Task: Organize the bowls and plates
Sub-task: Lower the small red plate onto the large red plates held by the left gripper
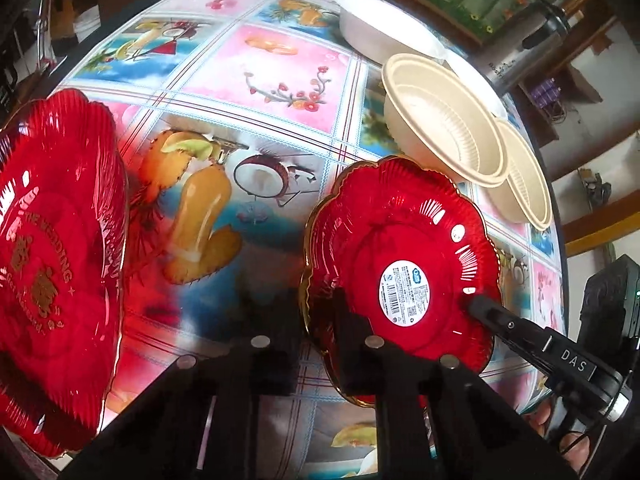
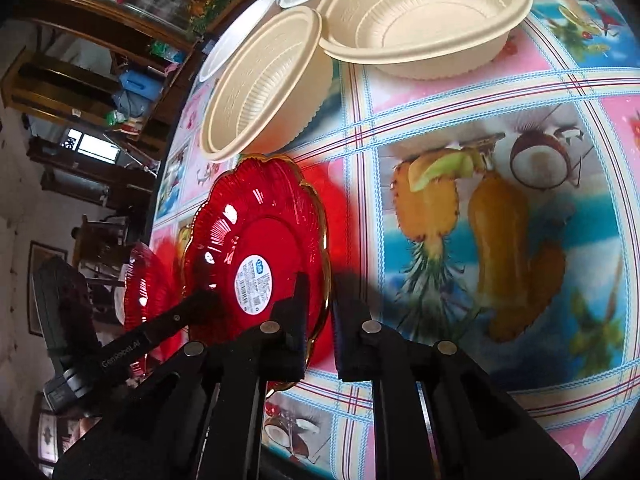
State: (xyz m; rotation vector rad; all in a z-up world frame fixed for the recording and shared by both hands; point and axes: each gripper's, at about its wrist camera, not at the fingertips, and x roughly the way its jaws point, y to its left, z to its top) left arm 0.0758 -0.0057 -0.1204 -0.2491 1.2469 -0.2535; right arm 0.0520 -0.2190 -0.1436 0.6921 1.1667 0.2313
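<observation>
A red scalloped plate with a white barcode label (image 1: 404, 258) is held tilted on edge above the table; it also shows in the right wrist view (image 2: 256, 256). My left gripper (image 1: 316, 322) straddles its rim, and my right gripper (image 2: 320, 300) is closed on the same plate's rim. The right gripper's finger (image 1: 486, 308) touches the plate's underside in the left view. A second red plate with gold lettering (image 1: 52, 272) lies at the left. Two beige ribbed bowls (image 1: 444, 120) (image 1: 524, 184) stand behind, also seen from the right (image 2: 428, 16) (image 2: 264, 80).
White bowls (image 1: 376, 28) stand at the table's far edge. The table wears a fruit-print cloth (image 1: 224, 208). A steel kettle (image 1: 528, 40) stands off the far right edge. Shelves and furniture (image 2: 80, 92) lie beyond the table's left side in the right view.
</observation>
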